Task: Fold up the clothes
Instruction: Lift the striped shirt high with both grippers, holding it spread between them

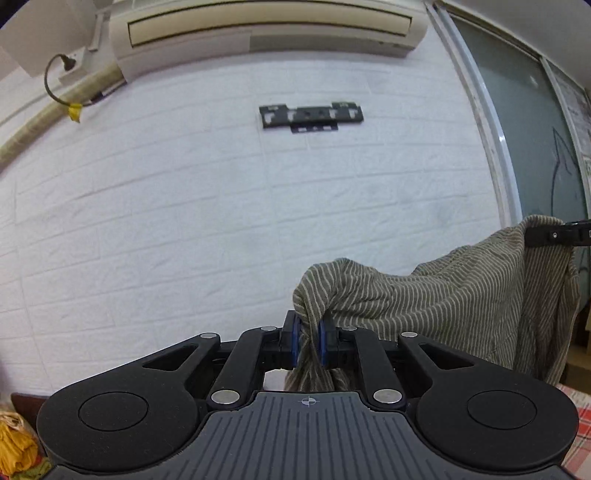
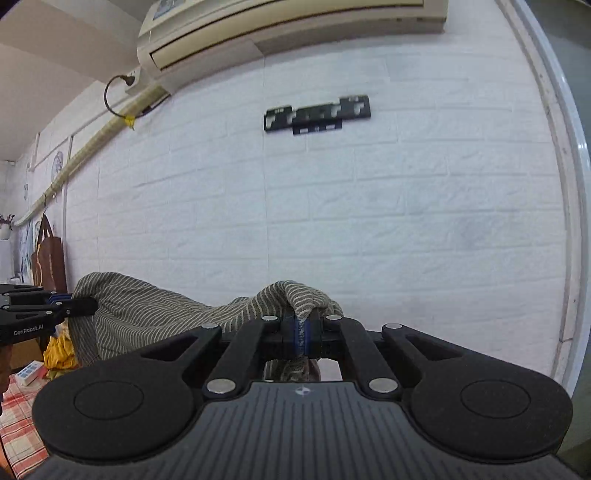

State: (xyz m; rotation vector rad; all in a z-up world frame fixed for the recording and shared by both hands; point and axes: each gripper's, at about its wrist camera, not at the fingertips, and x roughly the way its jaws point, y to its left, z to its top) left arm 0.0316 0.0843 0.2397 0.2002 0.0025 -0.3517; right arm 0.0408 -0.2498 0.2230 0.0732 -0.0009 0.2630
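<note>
- In the left wrist view, a yellow bundle of cloth (image 1: 16, 443) lies at the lower left edge, partly cut off by the frame.
- Above it, a beige pipe (image 1: 55, 110) runs up the white brick-patterned wall (image 1: 184, 221) to the air conditioner (image 1: 269, 26) mounted along the top.
- A black wall bracket (image 1: 311, 117) sits on the wall below the air conditioner, near the middle.
- The left claw (image 1: 309, 341) is pinched narrow on a bunched corner of the striped garment (image 1: 424, 299), an olive cloth with thin pale stripes; the fabric wells up above the blue pads and hangs down below them.
- From there the striped garment stretches rightward, sagging in the middle, held up in the air in front of the wall.
- At the right edge, the right claw (image 1: 532, 236) grips the garment's other upper corner, and cloth drapes down beneath it.
- Behind that corner stands a glass door (image 1: 524, 129) with a pale frame; a red checked cloth (image 1: 580, 428) shows in the lower right corner.
- In the right wrist view, the left claw (image 2: 83, 306) enters from the left edge, clamped on the garment's far corner, with a brown bag (image 2: 48, 262) hanging on the wall behind it.
- The red checked cloth (image 2: 18, 417) shows below, with a small box (image 2: 31, 371) lying on it.
- The right claw (image 2: 302, 334) is closed tight on a fold of striped garment (image 2: 155, 310), which humps over the fingers.
</note>
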